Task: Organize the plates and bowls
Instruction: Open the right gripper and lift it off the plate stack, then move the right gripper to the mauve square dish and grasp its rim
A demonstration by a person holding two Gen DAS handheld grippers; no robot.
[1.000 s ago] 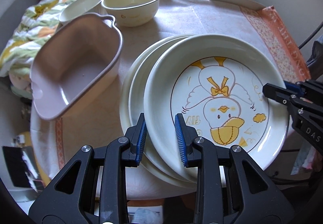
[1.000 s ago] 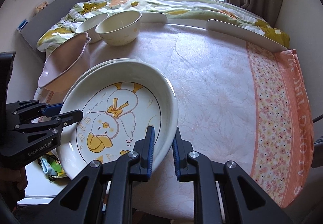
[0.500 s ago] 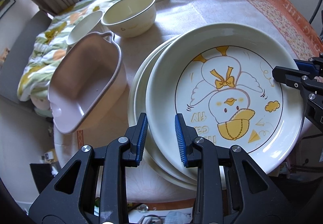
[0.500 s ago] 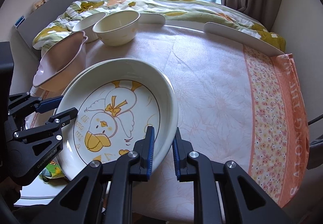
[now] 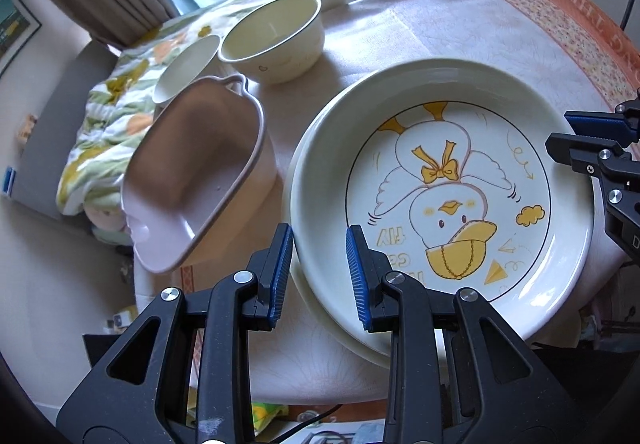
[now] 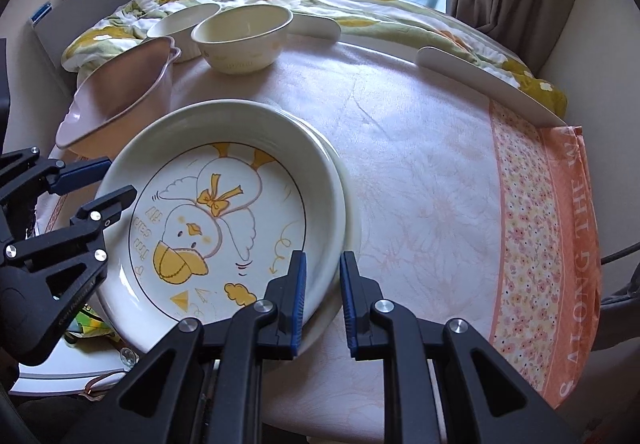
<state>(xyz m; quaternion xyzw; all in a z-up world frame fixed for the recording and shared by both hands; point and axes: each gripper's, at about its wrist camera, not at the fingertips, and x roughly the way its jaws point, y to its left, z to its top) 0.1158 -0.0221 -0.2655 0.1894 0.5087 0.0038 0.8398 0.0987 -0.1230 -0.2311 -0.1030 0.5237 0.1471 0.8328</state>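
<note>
Near the front edge of the table (image 6: 420,172), both grippers clamp the duck plate (image 5: 444,188) by opposite sides of its rim: the left gripper (image 5: 318,264) pinches the left-near side and the right gripper (image 6: 322,294) the right-near side. A second ago this plate sat offset to the right of the plain plates (image 6: 352,220) beneath it, leaving a wide crescent of them exposed; now only a thin sliver shows, so it has been drawn almost squarely over the stack. Stacking the plates looks nearly finished, probably with only the release left. It is a cream, deep-rimmed plate with a yellow duckling and bow printed inside. Left of it stand the pink dish (image 5: 192,180) and, farther back, two cream bowls (image 5: 276,36).
</note>
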